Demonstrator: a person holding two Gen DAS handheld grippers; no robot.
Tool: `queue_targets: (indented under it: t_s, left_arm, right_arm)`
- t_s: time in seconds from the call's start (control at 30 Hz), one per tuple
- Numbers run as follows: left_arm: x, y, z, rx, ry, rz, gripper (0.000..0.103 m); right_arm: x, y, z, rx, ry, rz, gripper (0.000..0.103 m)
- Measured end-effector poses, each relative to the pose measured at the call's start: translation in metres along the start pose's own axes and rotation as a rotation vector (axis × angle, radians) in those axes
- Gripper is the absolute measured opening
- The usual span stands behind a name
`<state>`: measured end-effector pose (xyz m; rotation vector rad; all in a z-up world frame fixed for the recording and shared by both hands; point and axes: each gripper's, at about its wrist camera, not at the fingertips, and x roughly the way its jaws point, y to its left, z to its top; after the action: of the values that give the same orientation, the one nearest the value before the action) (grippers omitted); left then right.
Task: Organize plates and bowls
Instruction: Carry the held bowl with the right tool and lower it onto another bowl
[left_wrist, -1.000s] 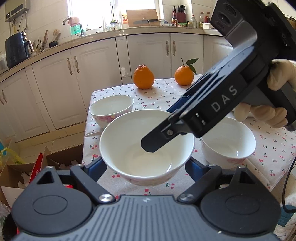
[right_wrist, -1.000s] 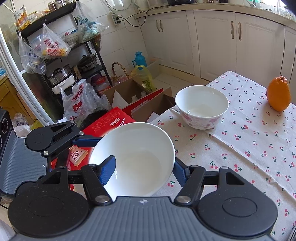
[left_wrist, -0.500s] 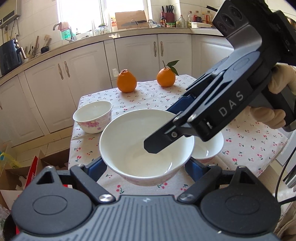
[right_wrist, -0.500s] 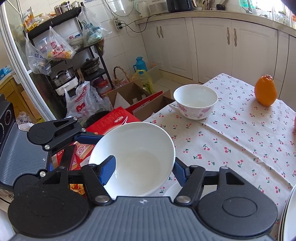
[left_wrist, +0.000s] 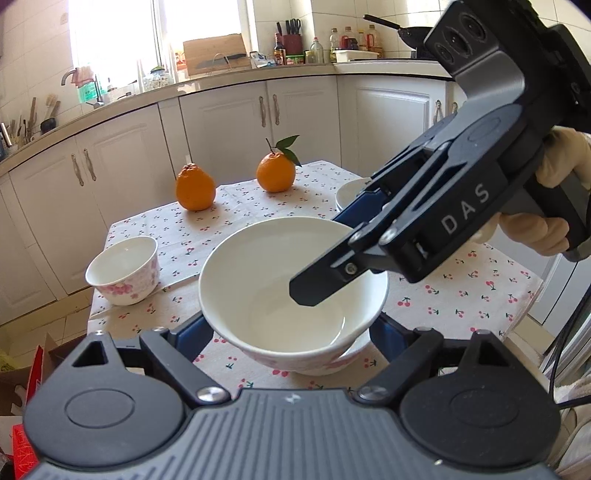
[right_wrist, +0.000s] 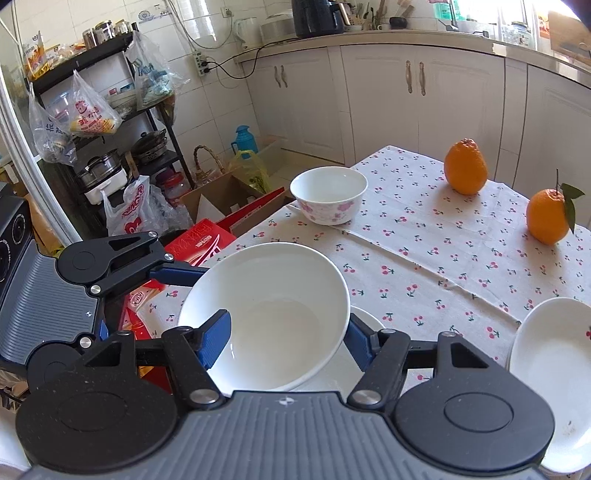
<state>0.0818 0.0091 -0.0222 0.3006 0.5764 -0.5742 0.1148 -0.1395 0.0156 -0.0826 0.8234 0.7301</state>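
Tilting downward, the left gripper (left_wrist: 291, 328) and the right gripper (right_wrist: 288, 332) both squeeze the big round white bowl (left_wrist: 280, 273) above the cherry-print tablecloth (left_wrist: 461, 291).

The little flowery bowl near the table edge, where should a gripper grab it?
Best guess: pinch the rim of the little flowery bowl, one finger inside and one outside, coming down from above. It stands upright with its mouth open and nothing inside, and its wall looks thin. The oranges stand well away, so any side of the rim seems free.
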Motion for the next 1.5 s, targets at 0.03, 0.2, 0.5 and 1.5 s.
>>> queue_targets:
  t_s: [0.03,0.2,0.5,1.5]
  left_arm:
    - [0.002,-0.002,0.001,0.004,-0.001,-0.007,0.091]
    - [0.017,-0.006,0.003,0.022,0.003,-0.03,0.091]
    - [0.033,-0.005,0.002,0.019,0.029,-0.058,0.091]
    - [0.042,0.0,-0.004,0.026,0.037,-0.081,0.099]
  right_arm:
    - [-0.001,-0.002,-0.001,0.004,0.002,-0.007,0.072]
    - [-0.001,-0.014,-0.006,0.028,0.011,-0.034,0.072]
    - [0.01,-0.026,-0.011,0.057,0.039,-0.05,0.072]
    - [0.02,-0.029,-0.016,0.062,0.04,-0.065,0.098]
